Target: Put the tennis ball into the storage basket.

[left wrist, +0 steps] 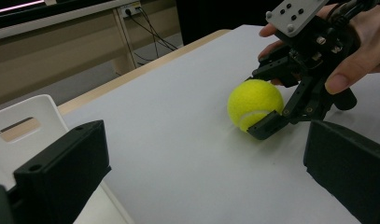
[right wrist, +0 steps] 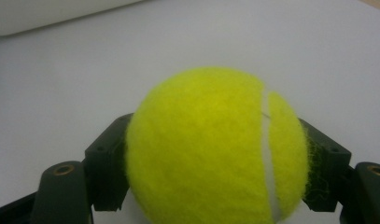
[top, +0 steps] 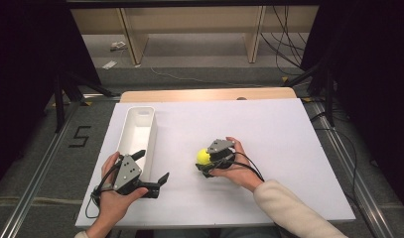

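The right gripper (top: pixel 208 159) is clamping the yellow tennis ball (top: pixel 204 156), both jaws pressing into its felt sides, the ball sitting low on the white table sheet (top: pixel 269 148) near the middle. From the left gripper view, the ball (left wrist: pixel 255 103) looks to be resting on the surface or barely off it, so this reads as the grasp step, lift not yet made. The left gripper (top: pixel 152 171) is waiting with jaws spread wide, holding nothing, beside the near end of the white bin (top: pixel 138 130). Next move probably calls for lifting the ball and carrying it left over the bin's rim.
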`<state>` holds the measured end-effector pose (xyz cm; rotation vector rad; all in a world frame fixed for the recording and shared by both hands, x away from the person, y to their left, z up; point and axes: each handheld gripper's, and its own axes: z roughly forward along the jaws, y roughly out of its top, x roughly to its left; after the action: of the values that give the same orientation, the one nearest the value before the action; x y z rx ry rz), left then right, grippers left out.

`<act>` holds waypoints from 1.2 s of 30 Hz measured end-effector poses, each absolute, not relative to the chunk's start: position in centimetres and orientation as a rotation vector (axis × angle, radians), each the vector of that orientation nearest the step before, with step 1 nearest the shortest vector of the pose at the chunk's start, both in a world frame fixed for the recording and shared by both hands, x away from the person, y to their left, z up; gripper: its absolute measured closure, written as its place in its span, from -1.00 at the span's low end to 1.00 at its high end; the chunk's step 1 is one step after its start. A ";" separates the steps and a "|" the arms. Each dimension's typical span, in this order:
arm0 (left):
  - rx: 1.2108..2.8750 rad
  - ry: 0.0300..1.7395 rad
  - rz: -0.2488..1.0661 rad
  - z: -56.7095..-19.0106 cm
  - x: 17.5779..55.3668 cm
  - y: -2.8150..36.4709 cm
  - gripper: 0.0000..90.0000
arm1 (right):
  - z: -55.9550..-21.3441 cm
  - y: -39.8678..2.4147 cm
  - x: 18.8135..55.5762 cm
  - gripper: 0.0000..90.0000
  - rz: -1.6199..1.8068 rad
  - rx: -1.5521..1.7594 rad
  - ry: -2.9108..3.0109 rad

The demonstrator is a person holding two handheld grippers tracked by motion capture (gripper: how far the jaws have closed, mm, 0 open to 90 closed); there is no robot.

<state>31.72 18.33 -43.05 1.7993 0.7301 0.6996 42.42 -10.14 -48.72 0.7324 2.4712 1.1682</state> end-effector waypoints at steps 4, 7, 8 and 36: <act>1.800 0.730 0.700 -43.0 31.7 18.3 -1.00 | -48.4 -10.2 42.5 -0.42 1.180 0.740 2.460; 1.800 0.729 0.700 -43.0 31.7 18.3 -1.00 | -48.1 -10.4 42.6 -0.42 1.197 0.737 2.443; 1.801 0.729 0.700 -43.1 31.7 18.3 -1.00 | -48.0 -10.4 42.6 -0.42 1.200 0.738 2.439; 1.797 0.728 0.705 -42.9 31.6 18.3 -1.00 | -45.2 -10.5 42.9 -0.41 1.289 0.744 2.397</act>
<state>31.63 18.31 -42.93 1.7971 0.7281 0.7045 42.87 -10.47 -45.22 0.7444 2.3972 1.2892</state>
